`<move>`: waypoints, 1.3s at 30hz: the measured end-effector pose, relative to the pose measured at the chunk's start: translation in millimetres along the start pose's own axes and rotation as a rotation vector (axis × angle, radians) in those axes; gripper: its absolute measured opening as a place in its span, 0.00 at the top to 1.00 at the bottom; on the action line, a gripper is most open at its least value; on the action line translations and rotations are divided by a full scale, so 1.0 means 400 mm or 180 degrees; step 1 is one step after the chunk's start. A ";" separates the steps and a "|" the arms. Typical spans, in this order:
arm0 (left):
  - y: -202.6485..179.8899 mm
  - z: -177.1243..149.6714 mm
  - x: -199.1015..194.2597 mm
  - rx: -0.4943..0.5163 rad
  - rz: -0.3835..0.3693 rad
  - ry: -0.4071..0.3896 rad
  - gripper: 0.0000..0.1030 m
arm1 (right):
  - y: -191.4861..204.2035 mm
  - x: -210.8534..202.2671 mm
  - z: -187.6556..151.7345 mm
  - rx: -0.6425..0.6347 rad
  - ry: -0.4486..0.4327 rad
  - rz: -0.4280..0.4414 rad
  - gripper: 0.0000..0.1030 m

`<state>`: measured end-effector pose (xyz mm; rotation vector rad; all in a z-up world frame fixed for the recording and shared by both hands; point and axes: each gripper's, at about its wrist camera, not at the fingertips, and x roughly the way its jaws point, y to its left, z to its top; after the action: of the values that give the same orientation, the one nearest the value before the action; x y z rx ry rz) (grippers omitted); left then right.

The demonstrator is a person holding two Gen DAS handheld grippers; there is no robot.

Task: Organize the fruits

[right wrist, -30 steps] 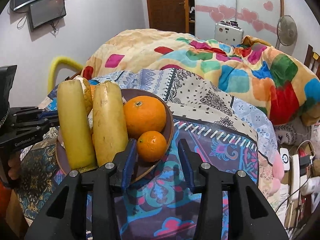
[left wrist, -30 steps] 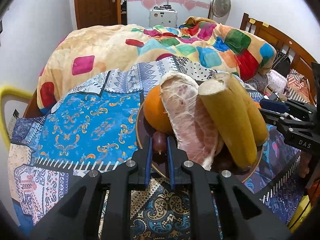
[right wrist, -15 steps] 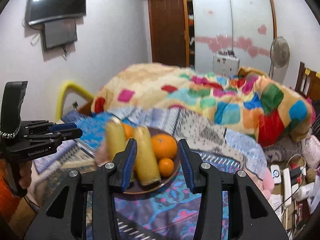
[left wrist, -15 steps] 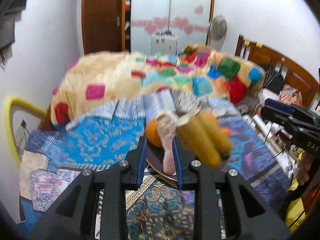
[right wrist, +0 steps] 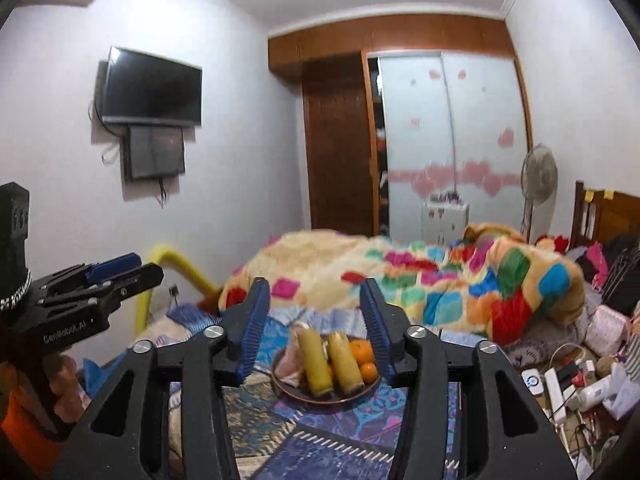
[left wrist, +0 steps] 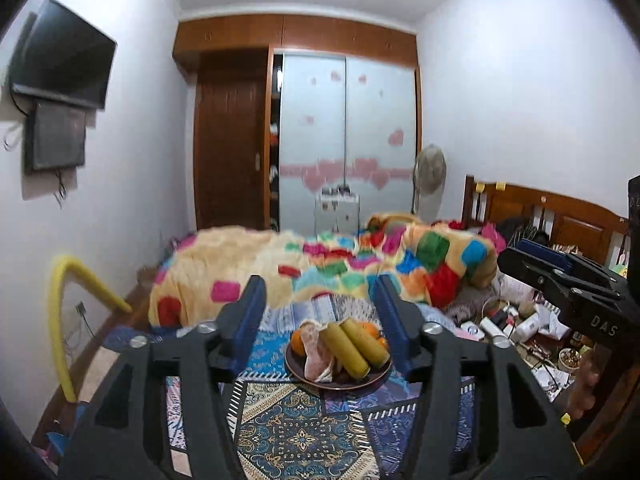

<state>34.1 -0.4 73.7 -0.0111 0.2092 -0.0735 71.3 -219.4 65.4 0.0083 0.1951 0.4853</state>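
A brown plate (left wrist: 336,385) sits on the patterned cloth, far ahead of both grippers. It holds two yellow cylinder-shaped pieces (left wrist: 346,347), a peeled pomelo wedge (left wrist: 316,351) and oranges (left wrist: 298,342). In the right wrist view the plate (right wrist: 320,399) shows the yellow pieces (right wrist: 318,362), a large orange (right wrist: 362,350) and a small orange (right wrist: 369,372). My left gripper (left wrist: 320,292) is opening with nothing between its fingers. My right gripper (right wrist: 314,300) is also opening and empty. Each gripper shows in the other's view: the right gripper (left wrist: 516,252), the left gripper (right wrist: 148,266).
A bed with a bright patchwork blanket (left wrist: 320,268) lies behind the plate. A yellow padded tube (left wrist: 60,320) stands at the left. Cables and small clutter (right wrist: 572,376) crowd the right side. A TV (right wrist: 152,88) hangs on the left wall, and a fan (right wrist: 538,176) stands by the wardrobe.
Both grippers have pulled back and up from the plate, which now looks small and distant. Both pairs of jaws have spread wider, and the left no longer sits around the dark fruit.
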 end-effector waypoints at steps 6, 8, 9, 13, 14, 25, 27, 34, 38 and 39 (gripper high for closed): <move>-0.030 -0.002 -0.115 0.0033 0.0038 -0.0229 0.27 | 0.043 -0.093 -0.004 0.0030 -0.0262 -0.0070 0.36; -0.032 -0.007 -0.134 0.0023 0.0057 -0.0262 0.23 | 0.051 -0.107 -0.010 0.0022 -0.0309 -0.0119 0.28; -0.033 -0.009 -0.143 0.0016 0.0063 -0.0274 0.21 | 0.054 -0.111 -0.012 0.0021 -0.0324 -0.0138 0.22; -0.035 -0.022 -0.162 -0.0023 0.0070 -0.0305 0.01 | 0.057 -0.130 -0.023 0.0031 -0.0370 -0.0196 0.11; -0.036 -0.026 -0.166 -0.0031 0.0085 -0.0320 0.00 | 0.058 -0.127 -0.026 0.0034 -0.0372 -0.0208 0.08; -0.041 -0.058 -0.164 -0.0011 0.0144 -0.0240 0.00 | 0.070 -0.156 -0.062 0.0016 -0.0401 -0.0379 0.00; -0.039 -0.057 -0.162 -0.0013 0.0142 -0.0232 0.00 | 0.069 -0.159 -0.064 0.0017 -0.0397 -0.0387 0.00; -0.036 -0.060 -0.160 -0.0033 0.0142 -0.0213 0.00 | 0.080 -0.171 -0.068 -0.0002 -0.0412 -0.0410 0.00; -0.039 -0.063 -0.154 -0.0028 0.0146 -0.0206 0.00 | 0.085 -0.176 -0.068 -0.0017 -0.0409 -0.0402 0.00; -0.038 -0.065 -0.154 -0.0028 0.0148 -0.0204 0.00 | 0.085 -0.175 -0.067 -0.0023 -0.0408 -0.0399 0.00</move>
<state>-32.4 -11.2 61.3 -0.0174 0.1455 -0.0260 -10.3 -222.8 53.7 0.0199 0.0676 0.3589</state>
